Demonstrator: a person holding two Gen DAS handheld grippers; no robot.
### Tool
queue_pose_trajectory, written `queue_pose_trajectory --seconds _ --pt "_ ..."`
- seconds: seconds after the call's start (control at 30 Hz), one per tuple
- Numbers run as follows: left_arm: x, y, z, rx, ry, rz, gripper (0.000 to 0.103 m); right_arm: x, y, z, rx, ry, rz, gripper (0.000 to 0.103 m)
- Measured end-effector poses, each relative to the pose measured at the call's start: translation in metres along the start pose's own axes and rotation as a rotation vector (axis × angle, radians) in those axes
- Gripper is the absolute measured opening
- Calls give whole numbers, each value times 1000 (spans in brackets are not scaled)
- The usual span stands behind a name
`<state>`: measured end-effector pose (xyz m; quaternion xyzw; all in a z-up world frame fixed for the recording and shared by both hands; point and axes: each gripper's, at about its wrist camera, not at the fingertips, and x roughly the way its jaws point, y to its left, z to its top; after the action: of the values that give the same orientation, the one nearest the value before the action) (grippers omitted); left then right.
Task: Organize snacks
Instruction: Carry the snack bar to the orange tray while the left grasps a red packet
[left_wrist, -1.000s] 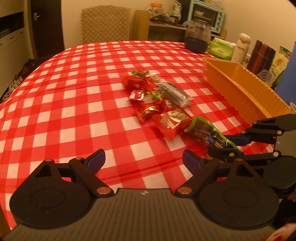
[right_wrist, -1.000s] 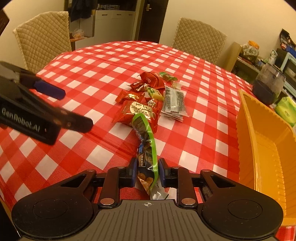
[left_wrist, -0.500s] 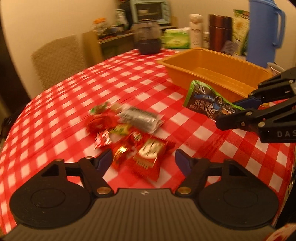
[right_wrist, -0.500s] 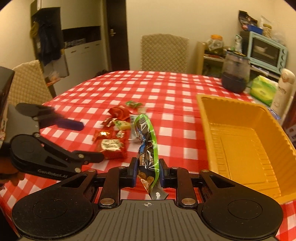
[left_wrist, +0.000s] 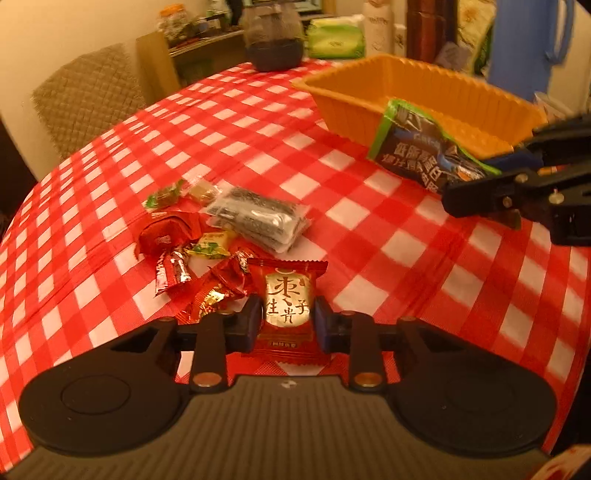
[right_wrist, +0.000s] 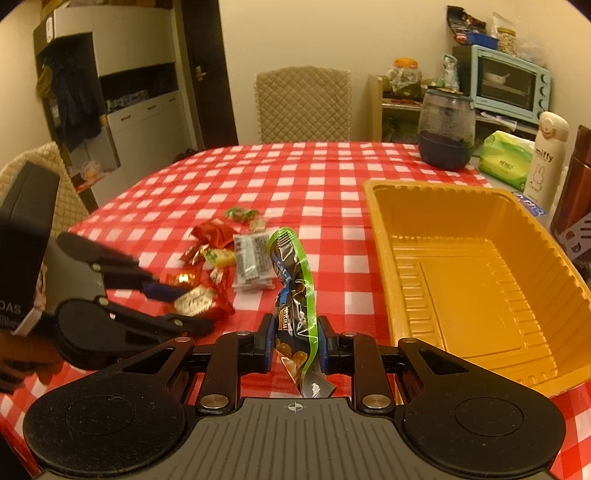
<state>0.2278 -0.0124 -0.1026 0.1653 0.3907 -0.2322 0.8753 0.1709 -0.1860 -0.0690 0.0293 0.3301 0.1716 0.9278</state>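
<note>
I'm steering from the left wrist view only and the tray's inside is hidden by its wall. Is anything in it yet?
Observer: No, the orange tray shows a bare floor.
Operator: Where does the right gripper pinch the green-edged packet?
Observer: The right gripper is shut on the green-edged packet's lower part; a short end hangs below the pads.
Operator: Does my left gripper have the red packet?
Observer: The left gripper, whose jaws have just been closing, has the red packet between them.
</note>
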Motion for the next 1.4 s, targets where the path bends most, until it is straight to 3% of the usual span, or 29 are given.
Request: queue_pose_trajectory --seconds 0.2,0.4,0.53,0.77,1.2,1.27,1.3,1.4 --pt "-24 -3 27 -163 -56 -10 25 -18 -17 22 53 -65 -41 23" --pt "-36 -26 74 -240 -164 -64 25 -34 -62 49 102 -102 -147 23" --pt "-27 -53 97 -242 -190 -132 25 -31 -97 52 151 -78 -204 23" --pt "-5 -86 118 -252 -184 -177 25 -19 -143 39 212 -6 -245 23" --pt "21 -102 130 -260 -161 -203 26 -16 -150 37 222 21 -249 23" --pt "21 -100 131 -268 -165 -209 31 -14 -149 38 221 22 -247 23" --pt "21 -99 131 -273 -169 -202 42 -14 -149 37 223 22 -248 23" --pt "18 -94 129 -273 -177 -177 45 -14 -150 37 231 25 -251 23"
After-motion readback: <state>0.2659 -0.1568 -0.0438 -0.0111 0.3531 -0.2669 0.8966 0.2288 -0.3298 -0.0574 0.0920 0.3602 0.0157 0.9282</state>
